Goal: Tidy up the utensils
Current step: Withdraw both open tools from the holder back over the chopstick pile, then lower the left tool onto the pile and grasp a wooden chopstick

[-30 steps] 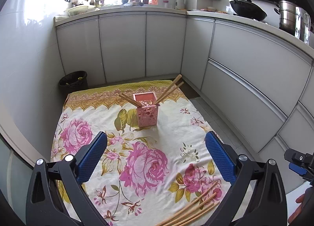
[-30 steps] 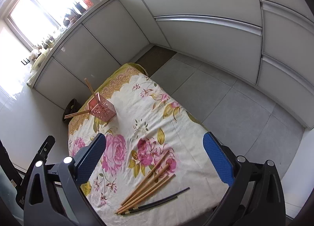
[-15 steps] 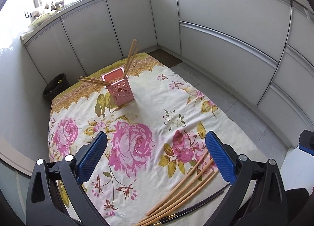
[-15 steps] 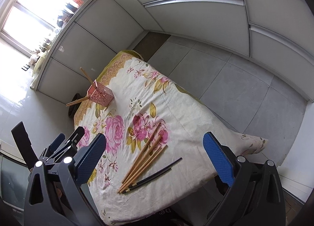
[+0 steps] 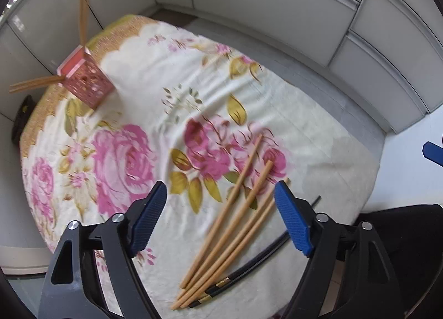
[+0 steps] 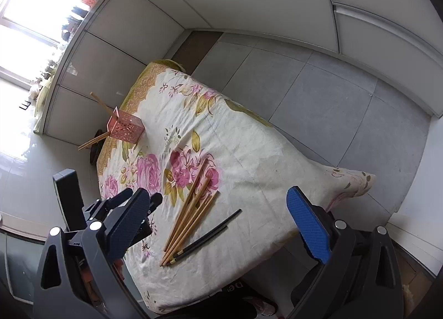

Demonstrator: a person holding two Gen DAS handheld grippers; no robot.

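Several wooden chopsticks (image 5: 235, 213) lie in a loose bundle on the flowered cloth (image 5: 155, 69), with a pair of black chopsticks (image 5: 265, 258) beside them. My left gripper (image 5: 221, 219) is open and hovers just above the wooden bundle, empty. A pink perforated holder (image 5: 85, 83) stands at the far left of the cloth with several wooden chopsticks sticking out. In the right wrist view the wooden bundle (image 6: 191, 213), black pair (image 6: 207, 233) and holder (image 6: 126, 128) show too. My right gripper (image 6: 221, 222) is open, empty, higher up over the cloth's near edge.
The cloth (image 6: 249, 152) lies on a grey tiled floor (image 6: 318, 97), hemmed by white cabinets (image 5: 277, 14) at the back and right. A dark bin (image 5: 20, 122) sits beyond the cloth's far left corner. The left gripper's body (image 6: 116, 216) shows in the right wrist view.
My left gripper has tilted down and moved toward the wooden chopstick bundle, which now lies between its fingers. The right gripper has shifted a little; the chopsticks have not moved.
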